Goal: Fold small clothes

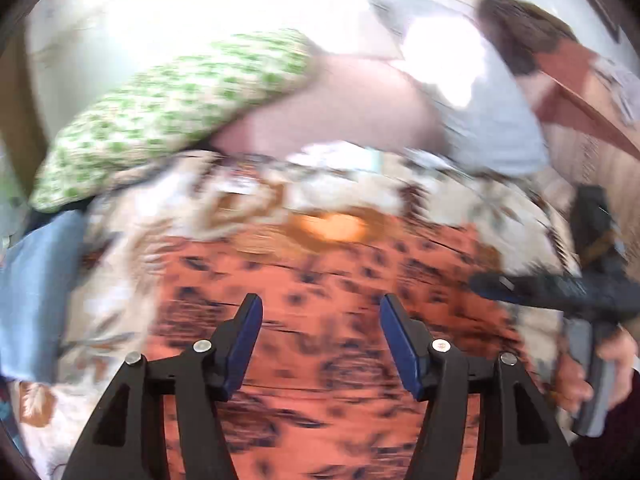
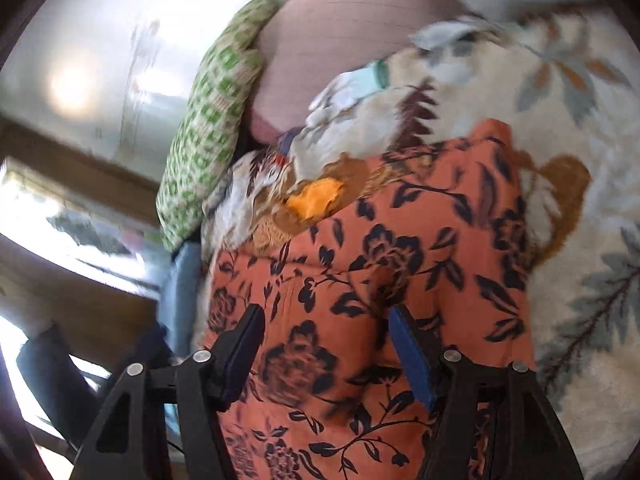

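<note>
Both grippers [image 1: 320, 344] [image 2: 326, 354] tilt downward (jaws apart) over orange garment [image 2: 380, 280].

Nope, no readable text anywhere here. No labels, brand names, numbers or signs show up in either wrist view. The left view is too motion-blurred to make out any lettering, and the right view only has printed patterns, no writing.

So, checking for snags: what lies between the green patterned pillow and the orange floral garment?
In the right wrist view, the floral bedspread lies between the green pillow and the orange garment.
</note>
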`<state>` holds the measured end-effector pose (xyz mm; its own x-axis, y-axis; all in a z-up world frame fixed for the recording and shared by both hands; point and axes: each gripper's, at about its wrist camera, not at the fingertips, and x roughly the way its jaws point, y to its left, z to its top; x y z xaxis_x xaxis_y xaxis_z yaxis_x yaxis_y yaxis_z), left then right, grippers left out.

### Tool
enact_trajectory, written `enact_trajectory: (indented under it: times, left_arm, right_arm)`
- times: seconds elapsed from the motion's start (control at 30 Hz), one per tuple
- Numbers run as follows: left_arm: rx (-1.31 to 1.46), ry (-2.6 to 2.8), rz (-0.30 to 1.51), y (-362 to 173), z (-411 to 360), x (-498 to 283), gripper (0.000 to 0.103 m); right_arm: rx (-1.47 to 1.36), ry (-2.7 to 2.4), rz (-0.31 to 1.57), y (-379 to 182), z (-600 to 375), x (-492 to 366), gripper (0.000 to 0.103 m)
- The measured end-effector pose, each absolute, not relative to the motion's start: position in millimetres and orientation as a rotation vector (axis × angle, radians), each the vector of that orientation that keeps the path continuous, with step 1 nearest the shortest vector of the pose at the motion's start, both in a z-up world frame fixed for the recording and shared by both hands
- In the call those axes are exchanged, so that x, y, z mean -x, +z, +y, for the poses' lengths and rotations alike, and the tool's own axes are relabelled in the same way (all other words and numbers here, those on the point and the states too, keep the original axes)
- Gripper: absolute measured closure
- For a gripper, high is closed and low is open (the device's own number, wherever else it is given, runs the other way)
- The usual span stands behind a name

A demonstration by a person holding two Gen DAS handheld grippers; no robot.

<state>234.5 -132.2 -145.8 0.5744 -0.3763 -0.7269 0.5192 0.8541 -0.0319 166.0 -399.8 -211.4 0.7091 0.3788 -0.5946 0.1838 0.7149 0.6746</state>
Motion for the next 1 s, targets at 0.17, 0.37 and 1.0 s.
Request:
enact_trajectory:
  times: [0.17, 0.37, 1.0]
  left_arm:
    - [-0.189, -0.226, 0.877, -184.7, -75.9, -271.4, 0.041]
    - [-0.173, -0.155, 0.936, -232.1, -58.8, -283.8, 0.042]
    - [-0.208, -0.250, 0.914, -254.6, -72.8, -282.6, 0.045]
  right_arm:
    - [-0.419, 0.120, 0.796, -186.4, -325.6, -168.1, 0.035]
    - [-0.138, 0.001, 0.914, -211.2, -264.7, -188.5, 0.035]
    - [-0.604, -0.315, 0.923, -237.9, -444.9, -156.9, 0.091]
